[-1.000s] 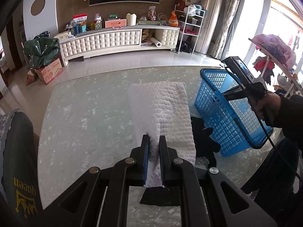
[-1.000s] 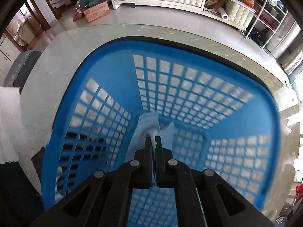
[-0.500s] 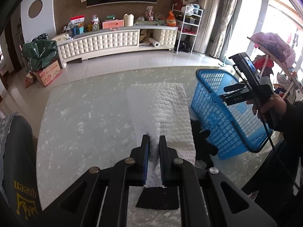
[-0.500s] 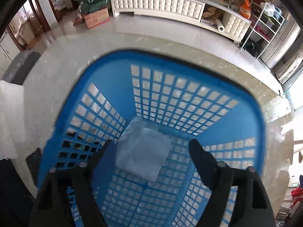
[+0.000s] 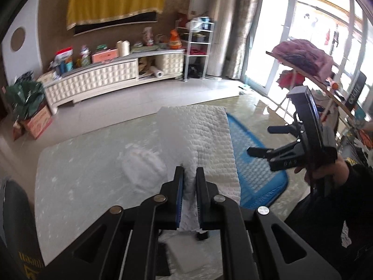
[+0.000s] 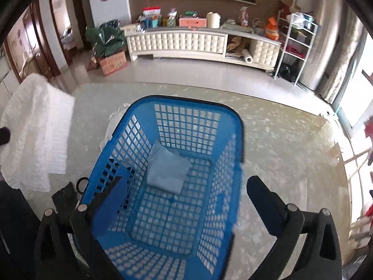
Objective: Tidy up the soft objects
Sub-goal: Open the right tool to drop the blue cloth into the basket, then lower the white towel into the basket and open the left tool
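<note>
1. White quilted towel [image 5: 202, 140]: bubbled, embossed texture, folded into a long rectangle, near end bunched into a ridge. Also seen at the left edge of the right wrist view [image 6: 35, 128].
2. Long axis of towel ran straight away from the left gripper [image 5: 190, 186], far end toward the cream TV cabinet [image 5: 100, 79].
3. Left gripper: clamped on the near end of the towel, fabric pinched between both fingers [image 5: 179, 191]. Towel raised off the marbled tabletop [image 5: 81, 163], its right edge overlapping the blue basket [image 5: 256, 163] in the left wrist view.
4. Right gripper [image 6: 184, 186]: spread wide, nothing between its fingers, positioned above the basket [image 6: 233, 140].
5. Folded blue-grey cloth [image 6: 167, 168]: lay flat on the basket floor, toward the far left corner, one corner pointing right.
6. Basket stood on the tabletop, right of the towel.
</note>
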A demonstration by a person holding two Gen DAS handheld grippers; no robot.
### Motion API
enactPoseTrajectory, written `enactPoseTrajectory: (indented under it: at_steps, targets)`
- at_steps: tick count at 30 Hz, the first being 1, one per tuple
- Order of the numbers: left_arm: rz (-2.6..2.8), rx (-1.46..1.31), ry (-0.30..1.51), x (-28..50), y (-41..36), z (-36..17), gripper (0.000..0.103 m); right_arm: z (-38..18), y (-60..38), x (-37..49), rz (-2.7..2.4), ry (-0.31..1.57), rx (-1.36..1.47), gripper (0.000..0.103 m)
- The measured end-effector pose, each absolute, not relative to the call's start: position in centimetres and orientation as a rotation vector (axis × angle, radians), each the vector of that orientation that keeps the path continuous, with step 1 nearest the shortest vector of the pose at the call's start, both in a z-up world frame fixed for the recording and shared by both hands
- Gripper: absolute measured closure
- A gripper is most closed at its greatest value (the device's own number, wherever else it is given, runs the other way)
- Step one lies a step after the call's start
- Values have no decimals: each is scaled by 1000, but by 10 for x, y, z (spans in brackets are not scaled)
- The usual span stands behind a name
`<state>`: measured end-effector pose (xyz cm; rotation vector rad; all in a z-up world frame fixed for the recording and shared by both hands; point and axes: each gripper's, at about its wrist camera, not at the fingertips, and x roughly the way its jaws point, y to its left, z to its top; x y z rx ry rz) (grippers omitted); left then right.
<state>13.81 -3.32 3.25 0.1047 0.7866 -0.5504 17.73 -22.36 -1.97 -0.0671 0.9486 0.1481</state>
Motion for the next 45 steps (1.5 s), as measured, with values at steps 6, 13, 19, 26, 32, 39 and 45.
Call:
enactPoseTrajectory:
  at_steps: [6, 13, 19, 26, 32, 39, 45]
  targets:
    - [-620, 148, 798, 138, -76, 38, 94, -16, -244, 146, 111, 904, 7, 0]
    - [-661, 186, 848, 146, -114, 24, 94, -18, -249, 130, 86, 901, 38, 0]
    - [-669, 239, 881, 148, -139, 11, 94, -12, -252, 120, 70, 881, 42, 0]
    - [-655, 283, 924, 153, -161, -7, 94, -15, -258, 123, 66, 887, 72, 0]
    - [-643, 311, 962, 161, -173, -28, 94, -23, -258, 123, 85, 908, 94, 0]
    - [-621, 338, 1006, 172, -183, -53, 94, -30, -260, 123, 89, 939, 123, 0]
    - [-588, 326, 1018, 175, -191, -70, 93, -29, -265, 123, 89, 959, 166, 0]
